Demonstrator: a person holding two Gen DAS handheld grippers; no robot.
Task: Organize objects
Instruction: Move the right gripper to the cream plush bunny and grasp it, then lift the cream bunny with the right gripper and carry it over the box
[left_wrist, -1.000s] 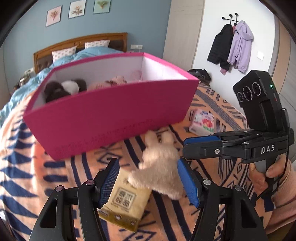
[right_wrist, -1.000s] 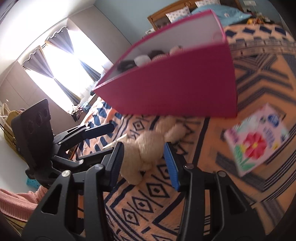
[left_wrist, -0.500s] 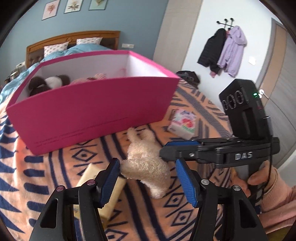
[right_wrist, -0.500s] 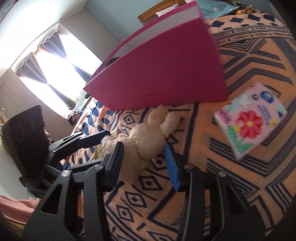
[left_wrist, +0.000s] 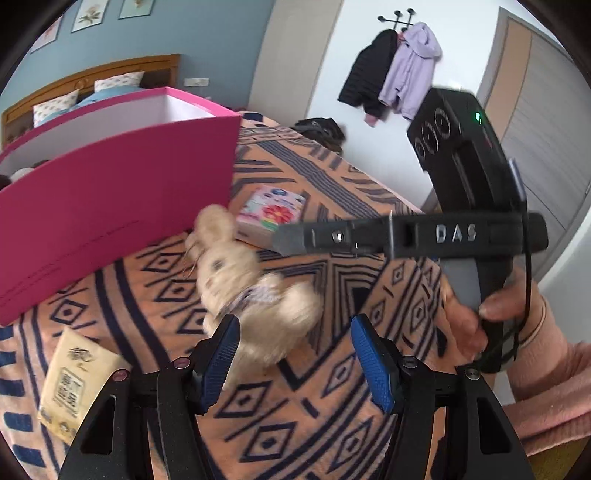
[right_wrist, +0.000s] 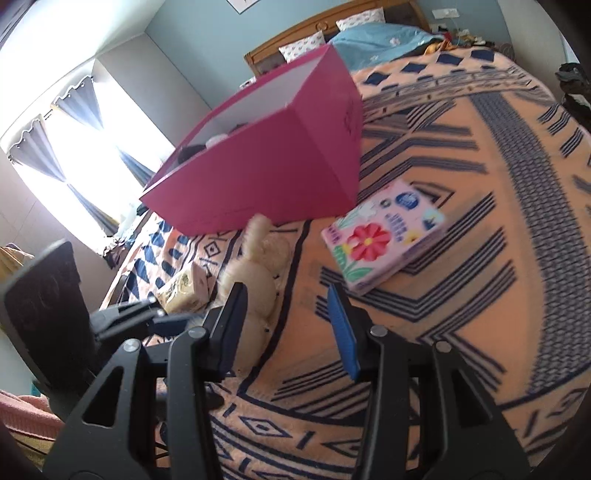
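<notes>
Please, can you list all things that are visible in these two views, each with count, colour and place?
box: 1, pink, on the bedspread, some soft items inside
plush toy: 1, cream, in front of the box
tissue pack: 1, pink with red flower, right of the box
paper pack: 1, beige, left of the toy
bedspread: 1, orange and navy
jackets: 2, black and lilac, on wall hooks
left gripper: open, at the toy
right gripper: open, empty
</notes>
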